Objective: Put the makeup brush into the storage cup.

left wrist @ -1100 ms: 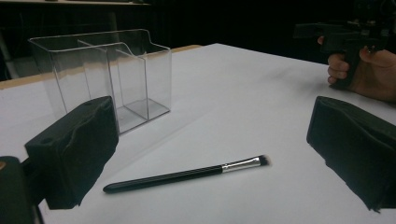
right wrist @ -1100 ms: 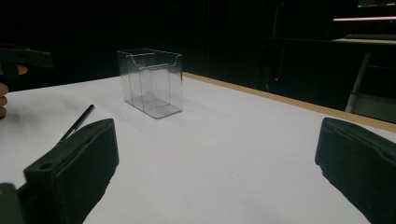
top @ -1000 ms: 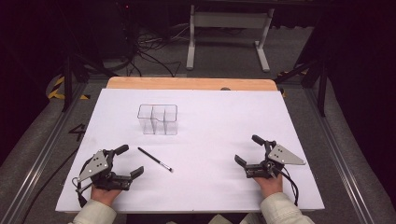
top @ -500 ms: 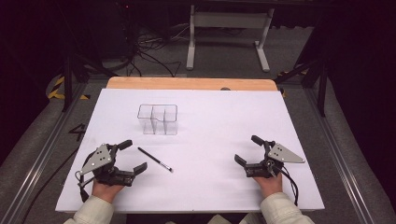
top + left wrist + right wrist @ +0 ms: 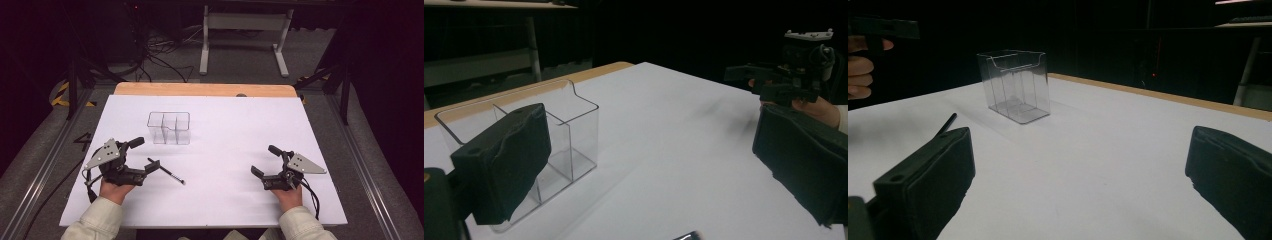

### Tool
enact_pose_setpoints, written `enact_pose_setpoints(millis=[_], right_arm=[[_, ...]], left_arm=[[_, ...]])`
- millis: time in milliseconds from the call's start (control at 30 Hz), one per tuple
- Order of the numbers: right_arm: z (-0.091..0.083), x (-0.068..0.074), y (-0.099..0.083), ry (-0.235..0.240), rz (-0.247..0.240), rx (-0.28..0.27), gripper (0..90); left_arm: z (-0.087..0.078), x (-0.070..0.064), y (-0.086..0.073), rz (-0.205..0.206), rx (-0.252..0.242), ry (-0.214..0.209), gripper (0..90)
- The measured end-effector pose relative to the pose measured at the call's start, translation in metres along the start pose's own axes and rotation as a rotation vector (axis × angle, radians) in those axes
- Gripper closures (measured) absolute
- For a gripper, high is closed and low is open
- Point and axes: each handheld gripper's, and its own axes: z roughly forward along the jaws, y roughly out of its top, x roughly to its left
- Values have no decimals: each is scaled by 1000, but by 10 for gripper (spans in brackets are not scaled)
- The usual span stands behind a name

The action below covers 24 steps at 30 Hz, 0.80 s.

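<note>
Two wide-open grippers sit low over the white table, so the left gripper should straddle the black pen lying beside it, near the clear divided organizer, while the empty right gripper waits.

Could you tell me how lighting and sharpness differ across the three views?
High view: evenly lit white table, dark surroundings, all fairly sharp. Left gripper view: its near jaws are soft, and the clear container is sharper. Right gripper view: the container is crisp and casts a faint shadow, while its near jaws are blurred.
</note>
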Motion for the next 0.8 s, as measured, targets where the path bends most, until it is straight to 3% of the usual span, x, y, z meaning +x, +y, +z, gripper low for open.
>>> enact_pose_setpoints(millis=[333, 500, 800], right_arm=[[1, -1, 0, 3, 13, 4, 1], [0, -1, -1, 2, 17, 0, 1], [-1, -2, -1, -1, 35, 3, 1]], left_arm=[[15, 9, 6, 8, 11, -4, 31], [23, 15, 11, -10, 81, -22, 38], [33, 18, 22, 37, 196, -24, 36]])
